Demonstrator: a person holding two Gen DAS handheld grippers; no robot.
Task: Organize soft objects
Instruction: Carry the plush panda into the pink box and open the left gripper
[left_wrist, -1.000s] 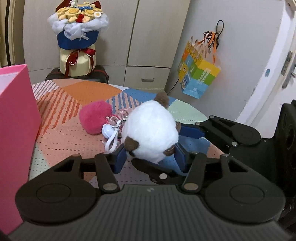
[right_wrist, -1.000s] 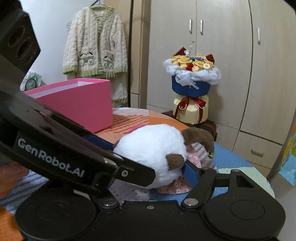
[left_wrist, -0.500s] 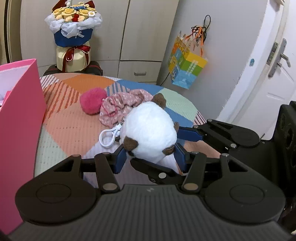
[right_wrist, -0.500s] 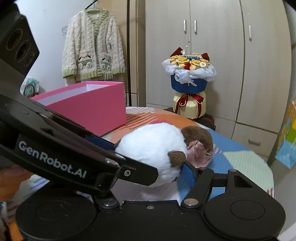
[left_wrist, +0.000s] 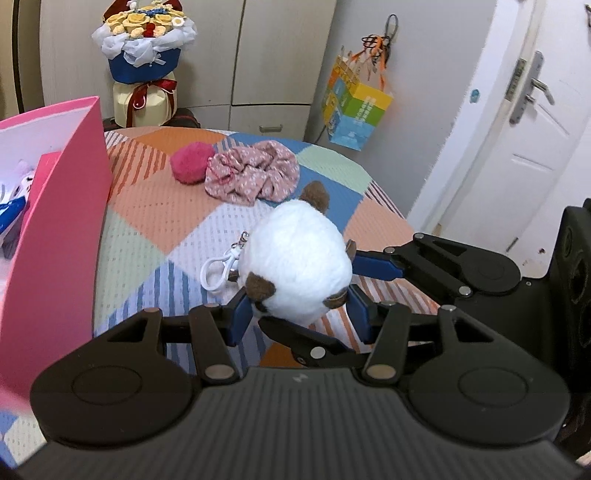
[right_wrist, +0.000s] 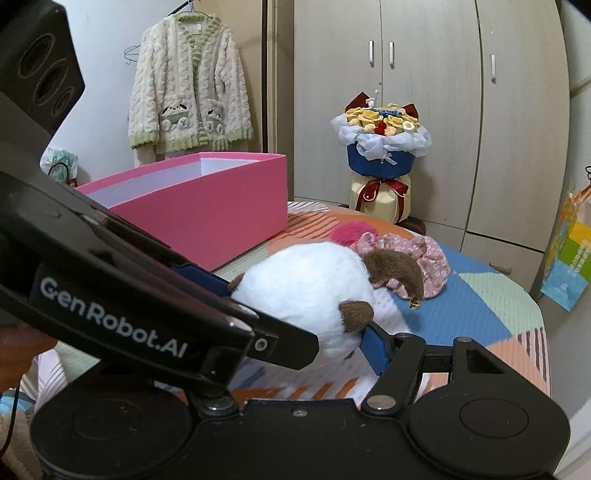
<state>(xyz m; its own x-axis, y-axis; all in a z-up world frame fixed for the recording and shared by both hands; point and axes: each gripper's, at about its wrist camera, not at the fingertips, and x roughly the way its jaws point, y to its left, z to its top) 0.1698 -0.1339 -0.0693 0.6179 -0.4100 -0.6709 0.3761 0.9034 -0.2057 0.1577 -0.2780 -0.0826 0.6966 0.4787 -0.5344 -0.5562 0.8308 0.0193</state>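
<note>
You've got the round white plush toy with brown ears (left_wrist: 295, 269) clamped in both tools at once, lifted above the patchwork quilted surface (left_wrist: 155, 206). Left gripper (left_wrist: 299, 314): blue pads press into the toy's near side, lower centre of the left wrist view. Right gripper (right_wrist: 299, 310): one blue finger (right_wrist: 373, 349) touches the toy's right flank, the other is mostly hidden behind the left tool's black body; in the left wrist view its blue fingers reach in from the right and squeeze the toy too. White plastic clip loop (left_wrist: 218, 273) hangs off the toy's left side.

Toy sits centre frame in both views, near the open pink cardboard box (left_wrist: 55, 229) at left, not inside it. Box has something blue and white in it, too cropped to tell.

Behind the toy, upper centre: fuzzy magenta pompom (left_wrist: 192, 162) touching the pink floral fabric scrunchie (left_wrist: 255, 175), both lying on the quilt. Toy's brown tail overlaps the scrunchie in the right wrist view.
</note>
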